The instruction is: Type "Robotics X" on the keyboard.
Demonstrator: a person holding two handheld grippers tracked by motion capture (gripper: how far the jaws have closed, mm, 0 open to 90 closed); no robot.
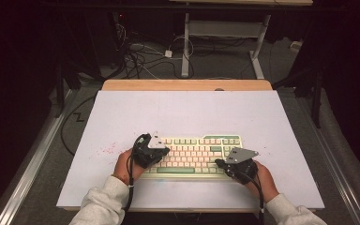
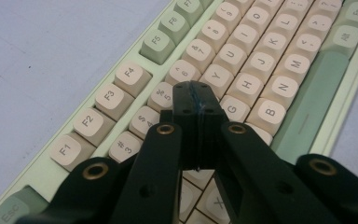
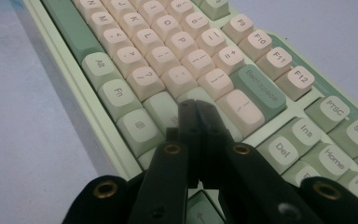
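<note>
Your keyboard [image 1: 194,155] lies flat on the white tabletop [image 1: 187,112], close to the near edge and a little right of the middle, its long side running across in front of you. It has a pale green case, cream letter keys and darker green keys, among them the wide space bar [image 2: 307,112] on the near row.

Your left gripper [image 1: 155,154] sits over the left end of the keyboard, held in your left hand [image 1: 123,165]. In the left gripper view [image 2: 196,95], the jaws are pressed fully together with nothing between them. Their joined tip hangs over the upper letter rows, just below the 5 and 6 keys and beside the G key [image 2: 237,108]. You cannot tell from the pictures whether the tip touches a key or rides just above it.

Your right gripper [image 1: 221,164] sits at the right end of the keyboard, in your right hand [image 1: 262,180]. In the right gripper view [image 3: 196,112], its jaws are also closed tight on each other and grip nothing. The tip points at the green key just below the Backspace key [image 3: 261,91], with the Del key [image 3: 282,150] off to one side. Here too, contact with the key is not clear.

The two grippers are well apart, one at each end of the letter block. Grey sleeves cover both of your forearms at the near edge of the tabletop.
</note>
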